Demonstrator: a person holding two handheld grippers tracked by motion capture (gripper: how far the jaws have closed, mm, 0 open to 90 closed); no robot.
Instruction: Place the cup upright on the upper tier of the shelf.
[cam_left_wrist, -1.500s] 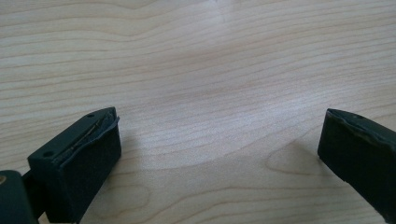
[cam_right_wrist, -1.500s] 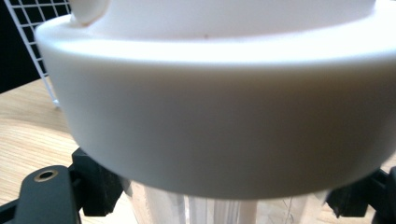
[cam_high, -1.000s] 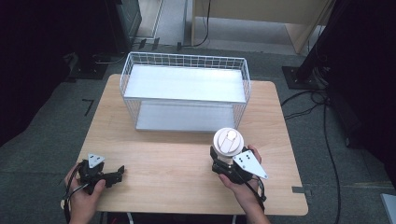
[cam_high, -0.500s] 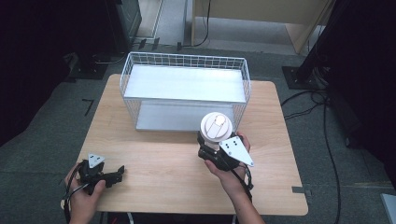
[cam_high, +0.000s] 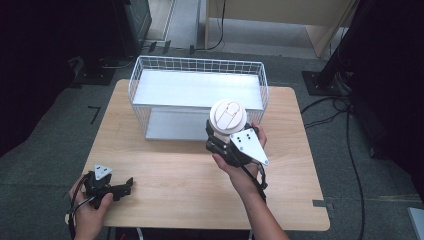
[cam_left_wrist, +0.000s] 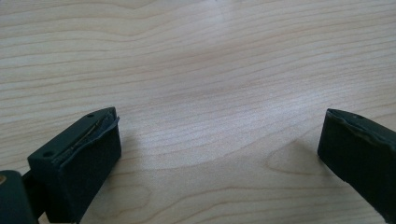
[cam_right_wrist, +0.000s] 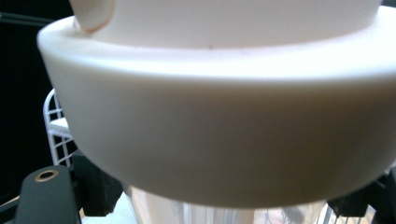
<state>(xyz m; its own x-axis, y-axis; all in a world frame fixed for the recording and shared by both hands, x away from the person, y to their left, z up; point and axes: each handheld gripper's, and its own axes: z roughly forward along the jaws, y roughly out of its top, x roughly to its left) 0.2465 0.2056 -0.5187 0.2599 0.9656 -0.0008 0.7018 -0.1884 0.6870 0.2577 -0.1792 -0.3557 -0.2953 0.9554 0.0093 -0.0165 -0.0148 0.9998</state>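
Your right gripper (cam_high: 226, 136) has its jaws clamped on the clear cup with the wide cream plastic lid (cam_high: 228, 115), upright just before the white wire basket (cam_high: 199, 64). Judging by that, lift the cup clear of the near rim, keeping it level. Your left gripper (cam_high: 120, 186) rests on the pale wooden counter (cam_high: 170, 175), jaws apart, nothing between them.

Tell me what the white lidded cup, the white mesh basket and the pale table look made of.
The white lidded cup: smooth matte plastic lid, translucent body, probably plastic. The white mesh basket: thin crossed rods, likely coated wire. The pale table: visible grain, wood or wood-look laminate.
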